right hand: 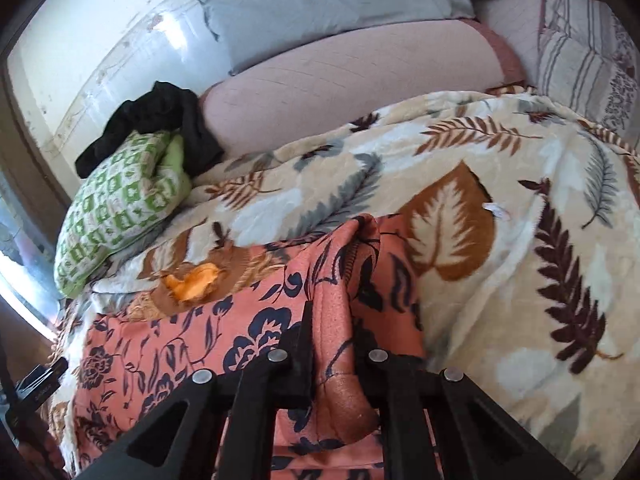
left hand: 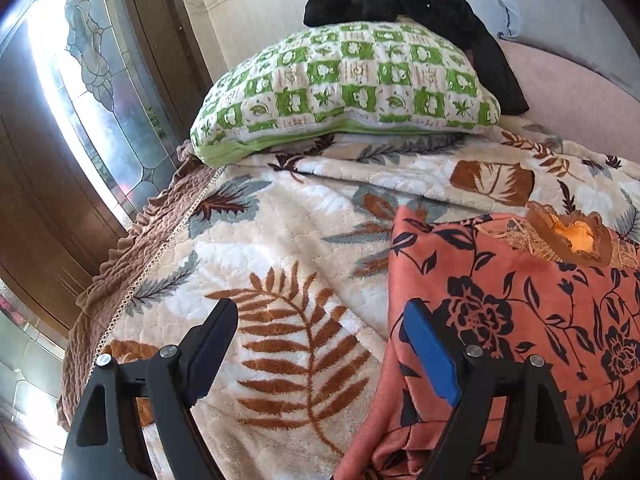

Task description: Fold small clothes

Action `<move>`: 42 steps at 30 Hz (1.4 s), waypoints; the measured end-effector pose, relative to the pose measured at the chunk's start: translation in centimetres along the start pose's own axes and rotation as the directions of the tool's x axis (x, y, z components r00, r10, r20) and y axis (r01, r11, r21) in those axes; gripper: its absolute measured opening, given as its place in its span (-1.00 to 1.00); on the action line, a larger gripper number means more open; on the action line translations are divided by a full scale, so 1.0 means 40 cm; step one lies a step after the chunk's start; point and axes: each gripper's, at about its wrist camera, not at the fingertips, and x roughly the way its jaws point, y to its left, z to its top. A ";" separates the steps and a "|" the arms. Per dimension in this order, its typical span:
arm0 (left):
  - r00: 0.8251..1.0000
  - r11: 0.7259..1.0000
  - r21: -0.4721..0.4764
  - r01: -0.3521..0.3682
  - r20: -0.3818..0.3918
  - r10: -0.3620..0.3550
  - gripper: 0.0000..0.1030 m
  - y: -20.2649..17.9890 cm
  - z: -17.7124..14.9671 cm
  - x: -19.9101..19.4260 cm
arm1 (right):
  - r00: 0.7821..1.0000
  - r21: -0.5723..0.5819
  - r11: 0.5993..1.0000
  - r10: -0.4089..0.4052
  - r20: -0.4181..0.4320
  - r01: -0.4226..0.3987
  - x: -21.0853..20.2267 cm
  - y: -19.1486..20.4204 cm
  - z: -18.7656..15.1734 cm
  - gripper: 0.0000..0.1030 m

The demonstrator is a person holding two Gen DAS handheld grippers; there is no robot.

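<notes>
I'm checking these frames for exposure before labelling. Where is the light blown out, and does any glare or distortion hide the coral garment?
Left wrist view: the window is blown out white; the coral garment is evenly lit. Right wrist view: glare on the wall; the right gripper pinches a fold, readable. Fisheye bends both edges.

Bright daylight pours through the leaded-glass door at nine o'clock. White tiled wall up at twelve. Leaf-print blanket covers the bed, green checked pillow behind, pale blue pillow against the wall.
</notes>
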 end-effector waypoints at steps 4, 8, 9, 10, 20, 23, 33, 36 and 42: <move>0.987 0.997 0.056 -0.052 -0.150 0.059 0.66 -0.016 -0.026 0.085 | 0.983 0.081 0.996 -0.015 -0.183 0.030 0.081 -0.058 -0.008 -0.69; 0.990 1.000 -0.015 -0.019 -0.140 0.017 0.66 0.017 -0.017 0.077 | 0.997 0.107 0.993 -0.032 -0.076 0.040 -0.001 -0.070 0.032 -0.49; 0.992 1.000 -0.026 -0.011 -0.127 0.007 0.66 0.020 -0.014 0.069 | 0.998 0.103 0.993 -0.061 -0.011 0.062 -0.029 -0.068 0.034 -0.33; 0.993 1.000 -0.029 0.000 -0.115 -0.003 0.66 0.018 -0.011 0.063 | 0.996 0.100 0.993 -0.074 0.043 0.069 -0.053 -0.068 0.036 0.02; 0.998 0.972 0.235 -0.028 -0.053 0.041 0.72 -0.139 -0.042 0.064 | 0.966 0.011 0.987 0.158 -0.203 -0.159 0.066 0.043 -0.047 0.11; 0.997 0.973 0.223 -0.058 -0.038 0.068 0.91 -0.138 -0.036 0.069 | 0.967 -0.032 0.992 0.111 -0.229 -0.121 0.093 0.052 -0.071 0.07; 0.992 0.999 0.019 0.048 -0.118 -0.046 1.00 -0.092 -0.046 0.109 | 0.978 -0.365 0.930 -0.034 -0.206 -0.045 0.128 0.179 -0.152 0.98; 0.983 0.993 -0.070 0.097 -0.152 -0.107 1.00 -0.070 -0.052 0.129 | 0.976 -0.353 0.935 -0.037 -0.212 -0.041 0.137 0.178 -0.150 0.99; 0.972 0.977 -0.141 0.158 -0.152 -0.179 1.00 -0.046 -0.058 0.134 | 0.980 -0.381 0.925 -0.059 -0.188 -0.017 0.134 0.187 -0.158 0.99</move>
